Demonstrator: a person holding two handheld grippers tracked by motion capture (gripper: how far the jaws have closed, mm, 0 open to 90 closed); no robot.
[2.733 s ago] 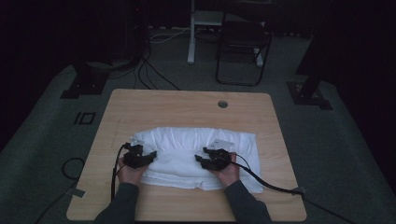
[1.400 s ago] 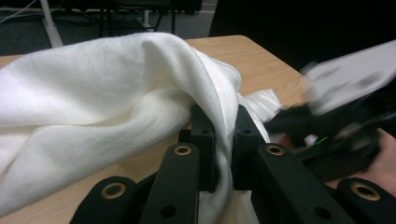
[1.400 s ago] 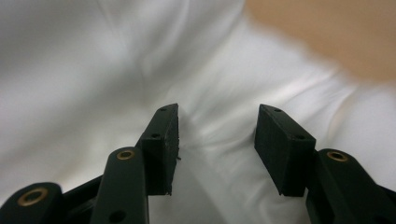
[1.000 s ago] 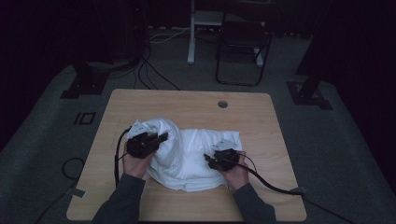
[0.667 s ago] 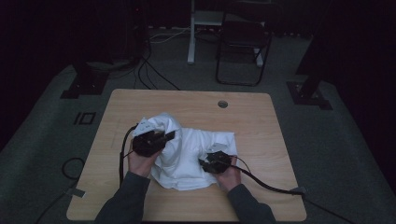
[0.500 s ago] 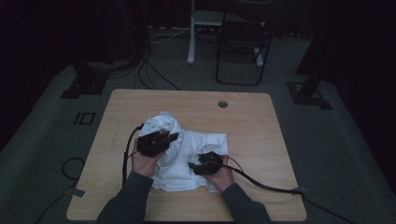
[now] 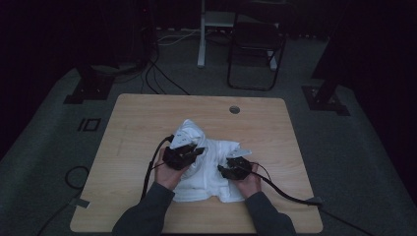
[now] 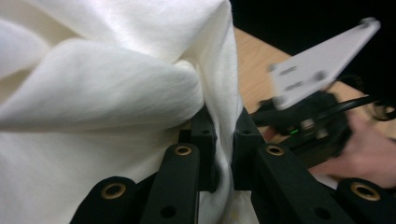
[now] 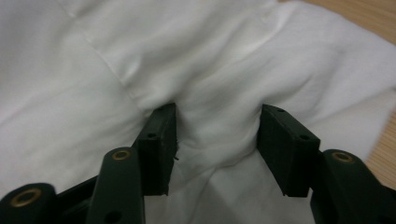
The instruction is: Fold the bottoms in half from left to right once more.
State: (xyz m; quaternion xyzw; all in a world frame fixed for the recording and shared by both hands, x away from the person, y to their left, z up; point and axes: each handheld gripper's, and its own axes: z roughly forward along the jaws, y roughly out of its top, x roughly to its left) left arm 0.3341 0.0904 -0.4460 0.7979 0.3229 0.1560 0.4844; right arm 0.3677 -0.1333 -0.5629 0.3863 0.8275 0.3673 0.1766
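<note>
High view: a white cloth (image 7: 209,164) lies bunched on the table (image 7: 128,142), a little toward six o'clock from the middle, with a raised peak at its eleven o'clock end. The left gripper (image 7: 184,154) sits on the cloth's nine o'clock side, pointing toward three o'clock, the left hand (image 7: 169,174) behind it. The right gripper (image 7: 231,168) rests on the cloth's four o'clock part, pointing toward nine o'clock, with the right hand (image 7: 248,181) behind it.

Left gripper view: the jaws are clamped on a thin upright fold of the cloth (image 8: 93,93), which billows up toward ten o'clock. The right gripper (image 8: 308,126) shows at three o'clock, over the bare table (image 8: 254,65).

Right gripper view: the jaws stand apart and have just been closing, with a soft ridge of cloth (image 9: 219,126) bulging between them; the pads touch its flanks, though I cannot tell whether they pinch it yet. A strip of table (image 9: 380,156) shows at three o'clock.
</note>
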